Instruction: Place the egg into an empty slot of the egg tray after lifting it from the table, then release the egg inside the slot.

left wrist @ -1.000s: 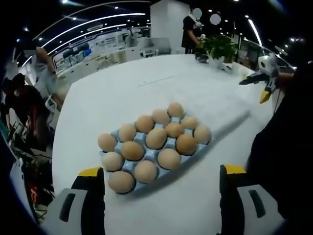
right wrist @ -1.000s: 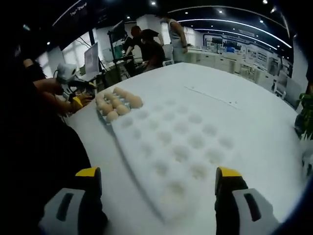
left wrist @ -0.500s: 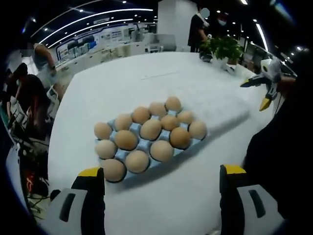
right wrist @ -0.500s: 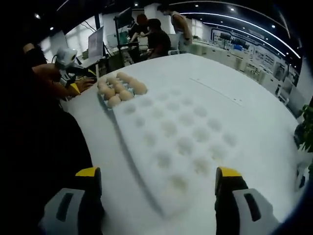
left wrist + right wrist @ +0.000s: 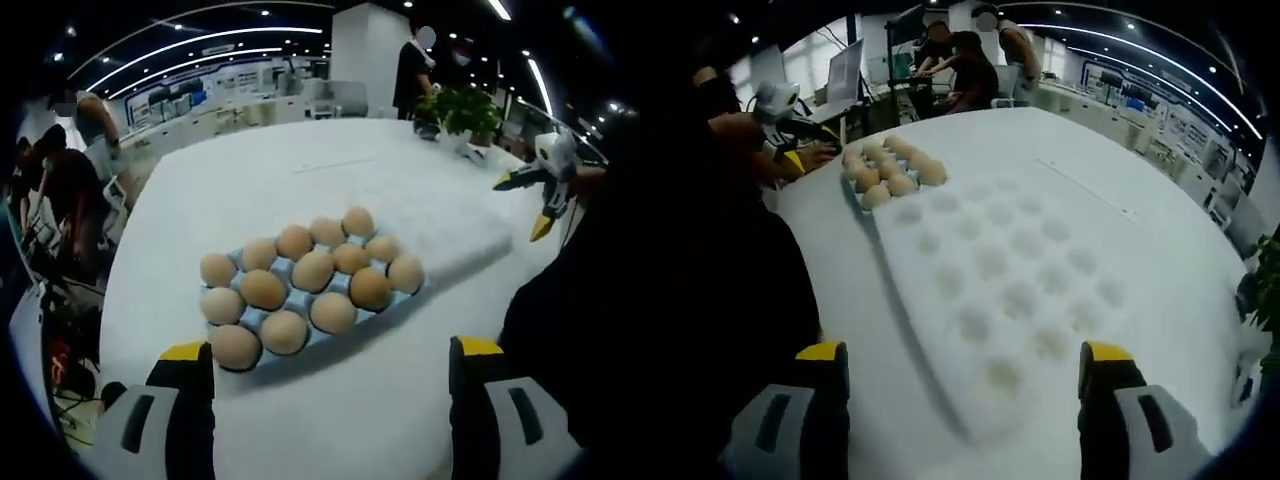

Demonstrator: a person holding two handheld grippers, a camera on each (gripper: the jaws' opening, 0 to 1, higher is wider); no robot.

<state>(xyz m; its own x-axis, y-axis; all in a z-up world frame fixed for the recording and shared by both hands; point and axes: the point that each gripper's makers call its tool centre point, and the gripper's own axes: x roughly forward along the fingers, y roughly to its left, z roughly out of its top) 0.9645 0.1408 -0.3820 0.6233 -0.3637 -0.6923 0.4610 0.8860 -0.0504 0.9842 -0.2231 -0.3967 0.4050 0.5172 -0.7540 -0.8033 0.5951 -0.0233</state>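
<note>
A blue egg tray [image 5: 262,317] holding several brown eggs [image 5: 313,270] lies on the white table, ahead of my left gripper [image 5: 330,350], whose yellow-tipped jaws stand open and empty. Beside it to the right lies a white foam tray [image 5: 455,225]. In the right gripper view the same foam tray [image 5: 1000,280] shows rows of empty dimples, with the eggs [image 5: 890,170] at its far left end. My right gripper [image 5: 965,352] is open with nothing in it, just short of the foam tray's near corner. The right gripper [image 5: 525,200] also hangs at the far right of the left gripper view.
The white table [image 5: 250,185] is wide, with its edge near my left jaw. A potted plant [image 5: 465,105] stands at the far end. People stand and sit around the table [image 5: 960,70]. My left gripper [image 5: 810,145] and a hand are seen past the eggs.
Both views have shifted a little with the hands. The eggs and both trays lie where they were, and both grippers stay open and empty.
</note>
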